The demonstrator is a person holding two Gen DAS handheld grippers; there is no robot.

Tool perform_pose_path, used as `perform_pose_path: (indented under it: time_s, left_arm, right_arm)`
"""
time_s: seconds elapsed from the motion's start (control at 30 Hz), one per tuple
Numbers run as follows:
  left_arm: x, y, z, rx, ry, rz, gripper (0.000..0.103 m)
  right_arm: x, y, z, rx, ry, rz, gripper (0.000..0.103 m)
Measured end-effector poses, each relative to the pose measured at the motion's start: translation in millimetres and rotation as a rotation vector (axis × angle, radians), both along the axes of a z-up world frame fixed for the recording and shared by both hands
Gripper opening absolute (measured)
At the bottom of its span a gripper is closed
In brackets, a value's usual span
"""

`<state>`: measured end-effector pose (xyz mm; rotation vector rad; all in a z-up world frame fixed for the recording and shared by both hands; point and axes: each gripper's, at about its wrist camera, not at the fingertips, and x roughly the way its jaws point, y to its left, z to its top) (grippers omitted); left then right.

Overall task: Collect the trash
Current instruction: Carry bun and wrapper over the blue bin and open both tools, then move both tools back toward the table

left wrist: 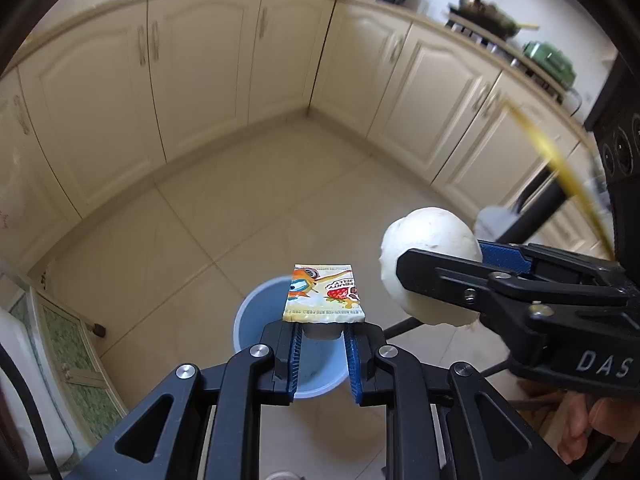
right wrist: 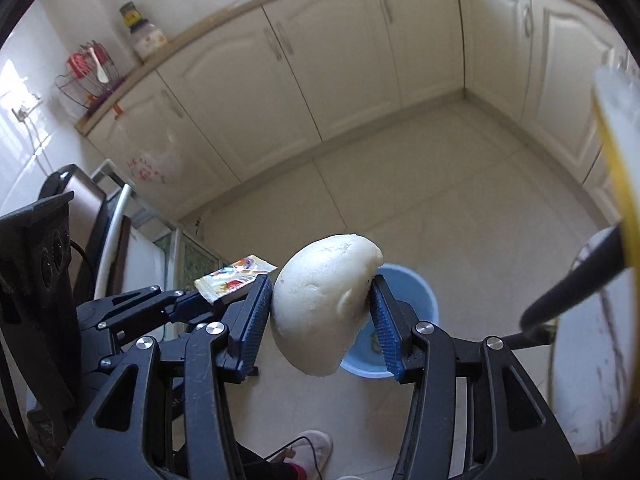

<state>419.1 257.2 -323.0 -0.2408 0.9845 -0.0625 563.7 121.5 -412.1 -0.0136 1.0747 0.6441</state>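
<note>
Left gripper (left wrist: 322, 350) jaws clamped on a small cup (left wrist: 320, 330) with printed foil lid; cup body mostly hidden under the lid and between the jaws. Right gripper (right wrist: 324, 312) jaws clamped on a white bun (right wrist: 324, 304), to the right of the cup. Both hang over the floor above a blue bin (left wrist: 256, 320), largely blocked by the jaws; its contents are hard to make out. Yellow-edged object far right is blurred, cut off.

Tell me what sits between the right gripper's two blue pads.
A white steamed bun, pinched between the right gripper pads; the right wrist view shows it.
</note>
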Motion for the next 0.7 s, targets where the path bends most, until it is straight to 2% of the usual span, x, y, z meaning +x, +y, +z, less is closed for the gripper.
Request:
perform_pose_path:
  time_s: [0.07, 0.2, 0.23, 0.3, 0.33, 0.37, 0.4, 0.53, 0.63, 0.7]
  left_arm:
    - [13.2, 5.2, -17.6, -0.010, 0.041, -0.005, 0.016]
    - [31.0, 14.2, -37.6, -0.020, 0.084, -0.007, 0.017]
    - [37.0, 20.6, -41.3, -0.019, 0.093, -0.002, 0.020]
    - [41.8, 26.6, -42.5, -0.001, 0.101, 0.012, 0.030]
    - [44.8, 28.7, -41.8, 0.005, 0.101, 0.020, 0.042]
    - [42.7, 32.8, -39.8, 0.002, 0.098, 0.031, 0.049]
    - [46.2, 30.4, -39.1, -0.006, 0.094, 0.036, 0.050]
    - [38.8, 30.4, -23.8, -0.005, 0.076, 0.080, 0.051]
    - [15.0, 25.2, 5.9, 0.000, 0.025, 0.110, 0.054]
    - [-4.4, 19.0, 34.4, 0.033, -0.030, 0.125, 0.056]
  right_arm:
    - [14.2, 6.8, -26.2, -0.006, 0.043, -0.007, 0.048]
    - [35.2, 8.7, -60.3, -0.004, 0.099, -0.026, 0.049]
    - [39.8, 9.8, -65.6, 0.001, 0.110, -0.027, 0.049]
    - [46.8, 9.1, -73.2, -0.005, 0.121, -0.038, 0.057]
    - [49.5, 7.9, -74.6, -0.009, 0.120, -0.041, 0.059]
    - [50.0, 7.7, -73.9, -0.013, 0.116, -0.043, 0.059]
    - [49.7, 5.9, -72.5, -0.011, 0.111, -0.047, 0.059]
    - [43.3, 4.2, -54.9, -0.043, 0.054, -0.064, 0.062]
    - [31.0, 1.5, -29.7, -0.054, -0.008, -0.076, 0.064]
    - [17.4, -2.3, -6.1, -0.056, -0.067, -0.088, 0.066]
